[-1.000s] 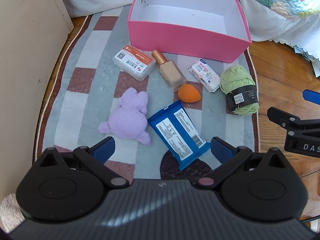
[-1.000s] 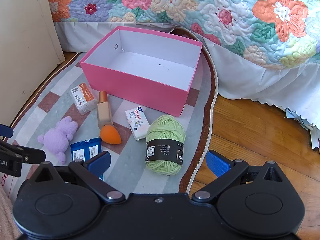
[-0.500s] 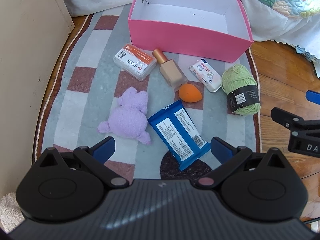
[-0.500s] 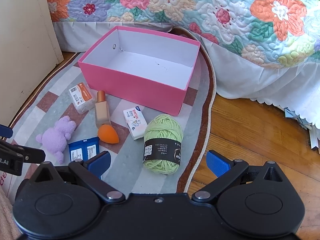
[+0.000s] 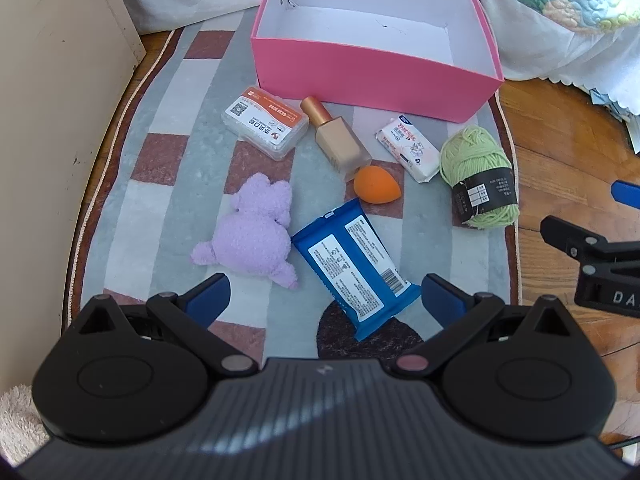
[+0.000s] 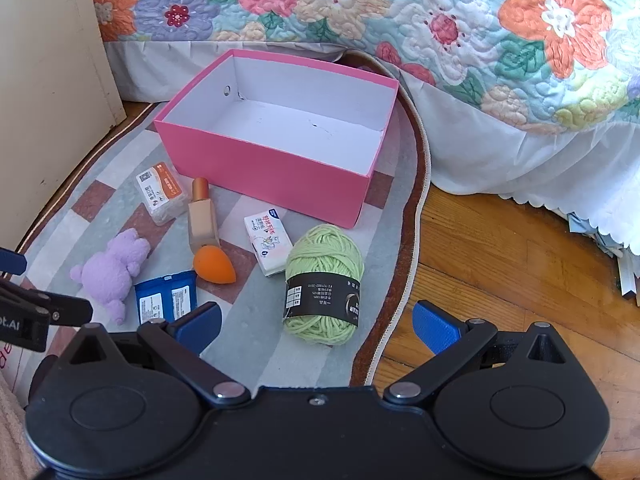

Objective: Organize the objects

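Observation:
An empty pink box (image 5: 372, 76) (image 6: 264, 164) stands at the far end of a striped rug. In front of it lie a clear case with an orange label (image 5: 264, 122) (image 6: 160, 196), a foundation bottle (image 5: 340, 142) (image 6: 203, 220), an orange sponge (image 5: 376, 185) (image 6: 214, 266), a white tissue pack (image 5: 408, 149) (image 6: 269, 243), green yarn (image 5: 478, 178) (image 6: 323, 290), a purple plush (image 5: 256, 234) (image 6: 114, 268) and a blue wipes pack (image 5: 354, 264) (image 6: 166, 300). My left gripper (image 5: 324, 300) hovers open over the blue pack. My right gripper (image 6: 316, 322) is open just before the yarn.
A beige cabinet panel (image 5: 48, 100) (image 6: 44, 92) borders the rug on the left. A floral bedspread (image 6: 400, 20) with a white skirt hangs behind and to the right of the box. Bare wooden floor (image 6: 500, 272) lies right of the rug.
Both views have shifted slightly: the right gripper has edged toward the yarn, and the left has drifted a little. Nothing was grasped or moved on the rug.

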`<state>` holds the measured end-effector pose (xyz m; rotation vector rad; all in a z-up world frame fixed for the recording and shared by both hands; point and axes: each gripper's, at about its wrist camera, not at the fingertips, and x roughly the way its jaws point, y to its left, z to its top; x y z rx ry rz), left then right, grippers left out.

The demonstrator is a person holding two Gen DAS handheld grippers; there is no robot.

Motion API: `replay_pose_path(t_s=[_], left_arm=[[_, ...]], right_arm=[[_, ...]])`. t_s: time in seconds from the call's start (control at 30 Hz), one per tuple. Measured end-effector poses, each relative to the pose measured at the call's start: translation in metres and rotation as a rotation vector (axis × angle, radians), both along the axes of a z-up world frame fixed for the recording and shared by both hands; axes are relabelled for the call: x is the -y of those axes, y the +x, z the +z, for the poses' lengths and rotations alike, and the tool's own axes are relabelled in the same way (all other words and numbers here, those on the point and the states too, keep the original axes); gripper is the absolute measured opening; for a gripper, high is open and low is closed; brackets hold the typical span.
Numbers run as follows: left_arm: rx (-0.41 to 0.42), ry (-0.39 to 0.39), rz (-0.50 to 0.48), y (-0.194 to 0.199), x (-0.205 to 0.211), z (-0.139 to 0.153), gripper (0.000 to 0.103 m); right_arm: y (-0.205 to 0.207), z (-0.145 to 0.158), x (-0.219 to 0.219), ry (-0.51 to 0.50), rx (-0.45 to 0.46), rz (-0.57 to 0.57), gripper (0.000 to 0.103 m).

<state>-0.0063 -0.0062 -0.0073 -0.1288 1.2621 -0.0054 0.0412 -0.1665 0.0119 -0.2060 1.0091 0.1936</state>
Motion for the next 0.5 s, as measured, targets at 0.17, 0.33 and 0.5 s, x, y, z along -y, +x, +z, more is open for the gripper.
replay_pose_path(t_s=[0.17, 0.33, 0.5], left_arm=[[0.001, 0.0, 0.009, -0.0005, -0.0035, 0.0015, 0.103], [-0.003, -0.003, 0.013, 0.0007, -0.005, 0.0012, 0.103], [-0.008, -0.004, 0.009, 0.0006, -0.0037, -0.001, 0.103]], right_arm=[[-0.0006, 0.0002, -0.0019, 0.001, 0.002, 0.003, 0.103], [-0.0006, -0.0005, -0.0031, 0.0, -0.002, 0.011, 0.103], [-0.0004, -0.0012, -0.0024, -0.003, -0.007, 0.008, 0.103]])
